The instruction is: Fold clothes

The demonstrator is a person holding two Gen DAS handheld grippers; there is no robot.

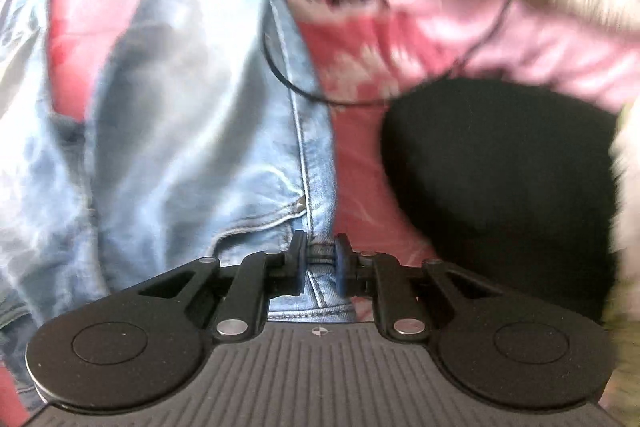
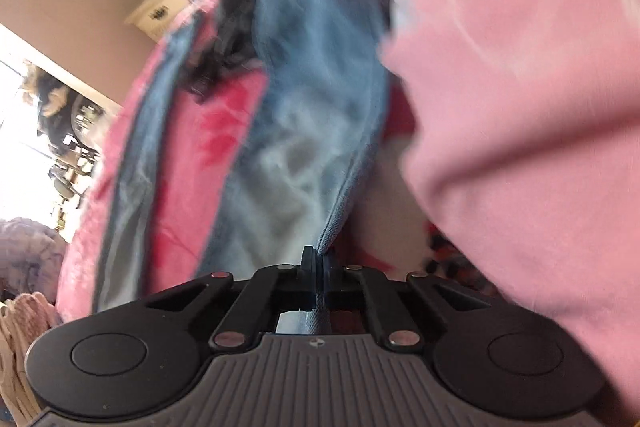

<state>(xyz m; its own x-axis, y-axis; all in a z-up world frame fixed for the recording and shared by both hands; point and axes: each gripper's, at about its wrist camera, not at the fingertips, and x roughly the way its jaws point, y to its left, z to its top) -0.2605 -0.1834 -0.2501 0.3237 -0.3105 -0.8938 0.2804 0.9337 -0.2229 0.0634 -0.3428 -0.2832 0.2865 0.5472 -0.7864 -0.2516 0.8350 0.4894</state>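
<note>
blurring hides much, yet each claw, left (image 1: 320, 263) and right (image 2: 319, 275), clamps jeans (image 1: 180, 131).

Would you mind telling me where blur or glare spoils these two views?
Left wrist view: the pink sleeve at top right is motion-smeared, the jeans seam near the hand-held gripper stays sharp. Right wrist view: the jeans and sleeve are streaked, and the window at left is blown out.

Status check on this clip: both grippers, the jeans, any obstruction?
Left gripper shut on light blue denim jeans, at a seam. Right gripper shut on a jeans edge. Pink sleeve crowding right view.
</note>
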